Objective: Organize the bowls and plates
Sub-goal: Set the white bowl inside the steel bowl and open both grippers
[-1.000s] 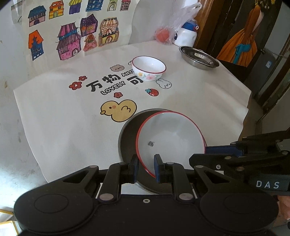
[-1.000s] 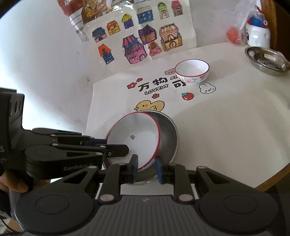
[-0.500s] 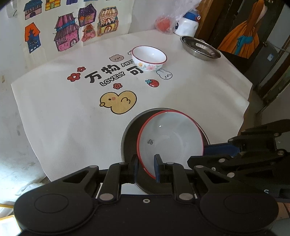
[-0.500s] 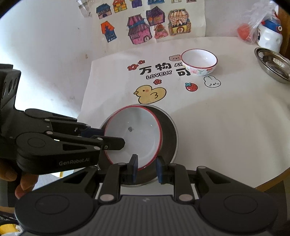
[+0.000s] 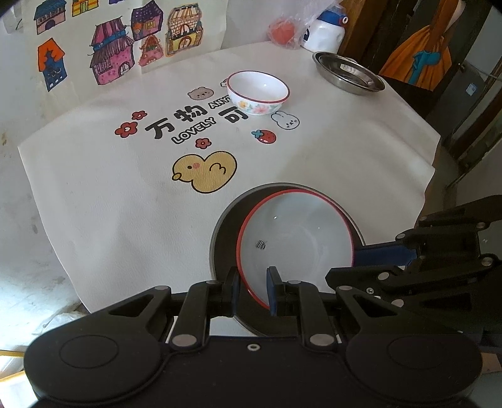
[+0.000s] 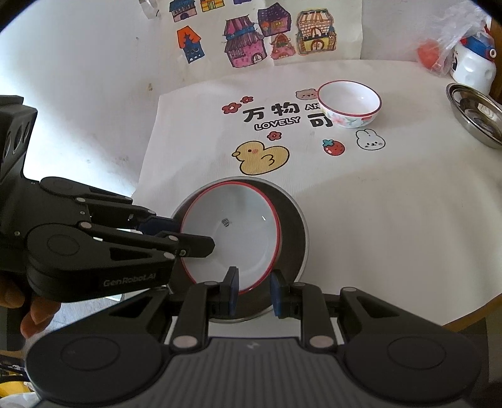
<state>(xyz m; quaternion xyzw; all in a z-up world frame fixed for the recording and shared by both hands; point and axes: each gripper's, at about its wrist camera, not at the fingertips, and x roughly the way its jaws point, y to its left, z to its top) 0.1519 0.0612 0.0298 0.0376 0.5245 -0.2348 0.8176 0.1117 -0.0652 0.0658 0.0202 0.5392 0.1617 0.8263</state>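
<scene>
while both tools work at the near edge of the table [image 6: 408,235], the white plate [image 5: 301,241] with a red rim sits tilted inside a dark metal plate [image 5: 226,241] and leans toward the left side of it, as the right wrist view shows. the left gripper [image 5: 252,290] has its fingers narrowed around the near rim of the white plate, one finger outside the rim and one on the inner face, so it is pinching that plate. the right gripper [image 6: 252,293] straddles the near edges of both plates with its fingers set slightly apart; contact with either rim cannot be confirmed from these views. in the right wrist view the left gripper enters from the left, and a hand [image 6: 34,310] is partly visible behind its body. a small white bowl [image 5: 258,93] with a red rim and a flower pattern stands upright farther back on the printed cloth [image 5: 125,194], well apart from the two plates. a steel dish [image 5: 348,77] rests near the far right edge of the table. a white bottle [image 5: 323,31] and a clear bag [image 5: 291,28] with something red inside stand beyond it. house drawings [image 6: 251,34] hang on the wall behind.
</scene>
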